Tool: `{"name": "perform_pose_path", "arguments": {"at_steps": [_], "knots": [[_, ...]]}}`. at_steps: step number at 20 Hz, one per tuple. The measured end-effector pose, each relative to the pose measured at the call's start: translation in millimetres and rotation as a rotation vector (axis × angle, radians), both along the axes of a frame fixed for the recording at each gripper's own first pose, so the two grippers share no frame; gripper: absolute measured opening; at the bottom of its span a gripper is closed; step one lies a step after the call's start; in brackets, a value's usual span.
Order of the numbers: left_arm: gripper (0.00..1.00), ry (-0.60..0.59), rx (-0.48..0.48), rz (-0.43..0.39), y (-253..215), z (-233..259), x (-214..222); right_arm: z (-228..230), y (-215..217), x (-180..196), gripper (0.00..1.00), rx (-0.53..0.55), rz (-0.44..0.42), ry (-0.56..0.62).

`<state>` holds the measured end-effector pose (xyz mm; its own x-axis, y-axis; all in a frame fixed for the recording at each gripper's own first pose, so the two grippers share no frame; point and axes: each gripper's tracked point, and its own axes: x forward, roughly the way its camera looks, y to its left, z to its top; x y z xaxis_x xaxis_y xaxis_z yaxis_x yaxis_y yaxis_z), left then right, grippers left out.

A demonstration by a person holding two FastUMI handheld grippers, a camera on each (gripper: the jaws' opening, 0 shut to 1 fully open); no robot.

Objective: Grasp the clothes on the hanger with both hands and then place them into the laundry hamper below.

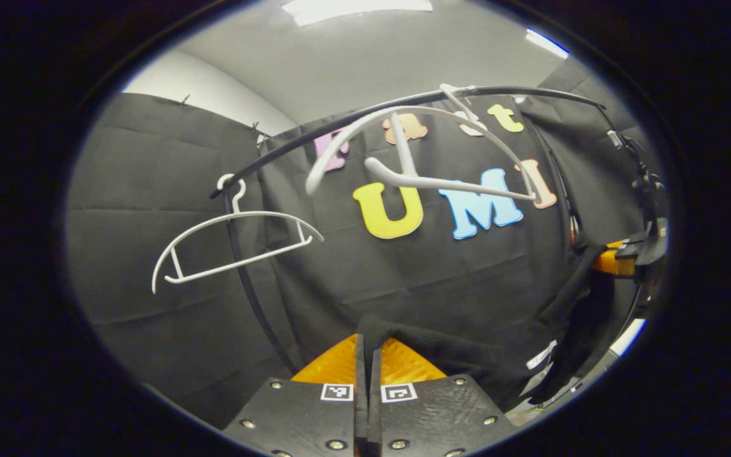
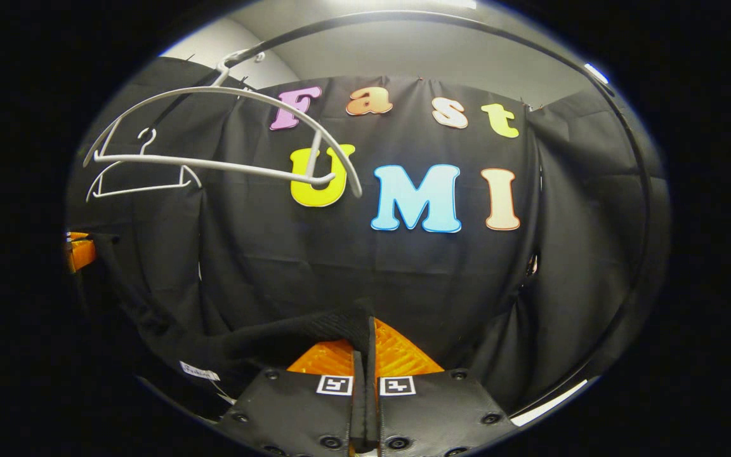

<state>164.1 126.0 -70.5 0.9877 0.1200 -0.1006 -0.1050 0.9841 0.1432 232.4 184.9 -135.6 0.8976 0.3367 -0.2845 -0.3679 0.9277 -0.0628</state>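
Garment: the black garment [image 1: 467, 358] is off the white hanger [image 1: 416, 158] and stretches sideways between both hand-held grippers.
Left hand-held gripper [image 1: 367, 355]: clamped on one end.
Right hand-held gripper [image 2: 365, 346]: clamped on the other end.
Hamper: judged to be below; next move is downward.

Your left gripper [image 1: 368, 352] has its fingers [image 1: 403, 363] pressed together, pinching a fold of black cloth garment [image 1: 467, 355] between them. Your right gripper [image 2: 365, 346] is likewise closed, its fingers [image 2: 400, 355] clamped on the same garment's edge. From the left gripper view, your right gripper shows far off at the right edge, held level.
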Motion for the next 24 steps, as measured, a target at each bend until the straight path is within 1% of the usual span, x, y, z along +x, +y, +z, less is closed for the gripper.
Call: {"name": "perform_pose_path", "arguments": {"at_steps": [1, 3, 7, 8, 12, 14, 17, 20, 24], "knots": [[0.02, 0.001, -0.009, -0.018, -5.5, -3.0, 0.7, -0.5, 3.8, -8.7, 0.00, -0.003, 0.008, 0.002], [0.02, 0.007, -0.028, -0.053, -23.7, -9.4, -0.7, -1.9, 12.8, -26.8, 0.01, -0.002, 0.027, 0.013], [0.02, 0.014, -0.059, -0.113, -44.9, -19.1, -9.5, -4.9, 32.6, -62.0, 0.01, 0.007, 0.057, 0.031], [0.01, 0.013, -0.067, -0.126, -49.0, -20.1, -13.8, -7.6, 36.8, -70.6, 0.02, 0.013, 0.064, 0.037], [0.01, 0.020, -0.102, -0.169, -76.9, -31.4, -19.4, -17.7, 50.8, -94.1, 0.02, 0.036, 0.087, 0.067], [0.02, 0.027, -0.109, -0.185, -85.8, -39.0, -18.6, -27.8, 53.2, -103.0, 0.02, 0.043, 0.091, 0.083], [0.02, 0.059, -0.124, -0.198, -98.3, -67.0, -36.5, -54.1, 54.6, -130.9, 0.02, 0.053, 0.087, 0.129], [0.01, 0.120, -0.129, -0.198, -106.1, -109.4, -52.3, -88.0, 52.3, -159.9, 0.02, 0.040, 0.082, 0.188], [0.01, 0.212, -0.148, -0.174, -108.8, -167.6, -57.5, -141.7, 45.1, -177.6, 0.01, 0.006, 0.062, 0.264]]}}
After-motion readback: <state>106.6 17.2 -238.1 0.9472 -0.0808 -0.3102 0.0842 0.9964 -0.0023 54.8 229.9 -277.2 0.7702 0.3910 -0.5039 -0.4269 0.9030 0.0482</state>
